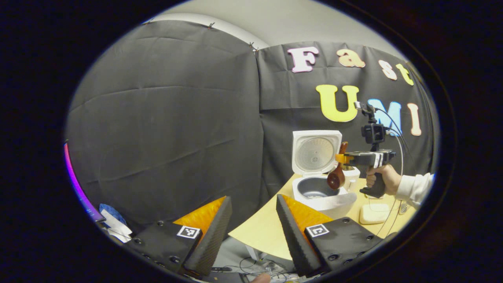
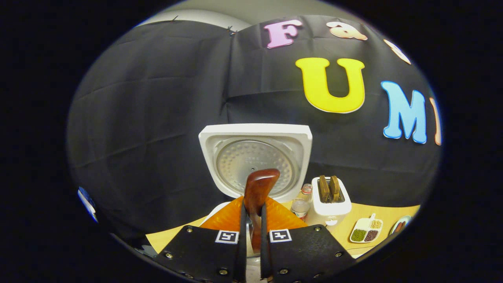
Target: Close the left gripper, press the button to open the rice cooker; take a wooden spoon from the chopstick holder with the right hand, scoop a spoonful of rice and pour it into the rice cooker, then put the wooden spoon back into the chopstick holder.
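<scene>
Rice cooker (image 1: 320,184) stands open on the yellow table (image 1: 263,232), its lid (image 2: 255,159) raised upright behind the pot, and a few pale grains lie at the pot's bottom in the left gripper view. Above the pot's right rim the right gripper (image 1: 341,158), held by a hand (image 1: 383,179) in a white sleeve, clamps the wooden spoon (image 1: 338,173) by the handle; the spoon hangs nearly upright, bowl down toward the pot and handle end up. In the right gripper view the fingers hide the spoon's bowl, and whether any rice is left in it cannot be told. Left gripper (image 1: 253,228) sits well back from the cooker, off the table's near edge, its fingers spread apart and empty. Beside the cooker stand a toaster (image 2: 329,200) and a small bottle (image 2: 301,204).
</scene>
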`<state>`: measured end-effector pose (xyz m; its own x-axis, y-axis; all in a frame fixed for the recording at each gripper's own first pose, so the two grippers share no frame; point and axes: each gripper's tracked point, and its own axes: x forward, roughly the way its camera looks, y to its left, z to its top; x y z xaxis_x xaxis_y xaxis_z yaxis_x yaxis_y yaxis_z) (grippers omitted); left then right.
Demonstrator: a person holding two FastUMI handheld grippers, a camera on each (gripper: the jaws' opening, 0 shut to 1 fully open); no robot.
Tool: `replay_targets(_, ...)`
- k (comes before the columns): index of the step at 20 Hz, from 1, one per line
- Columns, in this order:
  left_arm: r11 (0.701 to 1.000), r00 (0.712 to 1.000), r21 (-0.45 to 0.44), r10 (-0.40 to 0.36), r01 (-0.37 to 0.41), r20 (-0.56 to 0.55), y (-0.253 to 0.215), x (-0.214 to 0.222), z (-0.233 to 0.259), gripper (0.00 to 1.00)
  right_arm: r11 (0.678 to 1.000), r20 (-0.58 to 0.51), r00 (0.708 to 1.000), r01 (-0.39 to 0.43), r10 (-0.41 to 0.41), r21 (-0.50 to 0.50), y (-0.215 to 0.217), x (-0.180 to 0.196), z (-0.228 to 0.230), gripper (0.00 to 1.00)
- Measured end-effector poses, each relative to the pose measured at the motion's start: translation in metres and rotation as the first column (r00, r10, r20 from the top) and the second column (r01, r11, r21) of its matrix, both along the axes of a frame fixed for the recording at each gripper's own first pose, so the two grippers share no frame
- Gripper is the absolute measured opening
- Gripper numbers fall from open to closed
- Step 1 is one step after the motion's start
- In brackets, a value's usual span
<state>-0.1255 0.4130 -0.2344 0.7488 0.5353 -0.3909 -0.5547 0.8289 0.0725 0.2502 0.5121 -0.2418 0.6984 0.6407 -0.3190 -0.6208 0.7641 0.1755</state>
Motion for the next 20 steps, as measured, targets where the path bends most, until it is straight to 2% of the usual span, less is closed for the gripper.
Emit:
replay_targets(2,1.000,1.000,0.002,-0.013,0.013,0.016,-0.004,-0.005,0.008,0.85,0.996,-0.059,0.997,0.047,-0.043,0.077,-0.024,0.002,0.012,0.14)
replay_targets(7,0.998,0.995,-0.021,-0.066,0.068,0.075,-0.033,-0.004,0.023,0.86,0.974,-0.130,0.982,0.154,-0.134,0.165,-0.104,-0.012,0.039,0.14)
replay_targets(10,0.993,0.988,-0.047,-0.106,0.112,0.112,-0.055,-0.001,0.028,0.86,0.946,-0.166,0.963,0.247,-0.214,0.212,-0.171,-0.019,0.053,0.14)
replay_targets(13,0.986,0.981,-0.064,-0.142,0.152,0.136,-0.074,0.003,0.030,0.85,0.921,-0.170,0.942,0.323,-0.290,0.217,-0.237,-0.029,0.061,0.14)
replay_targets(17,0.983,0.977,-0.085,-0.147,0.161,0.156,-0.100,0.015,0.035,0.84,0.874,-0.208,0.907,0.412,-0.366,0.257,-0.324,-0.036,0.061,0.14)
replay_targets(20,0.984,0.976,-0.057,-0.156,0.166,0.152,-0.125,0.028,0.044,0.83,0.839,-0.238,0.875,0.475,-0.421,0.266,-0.393,-0.032,0.047,0.14)
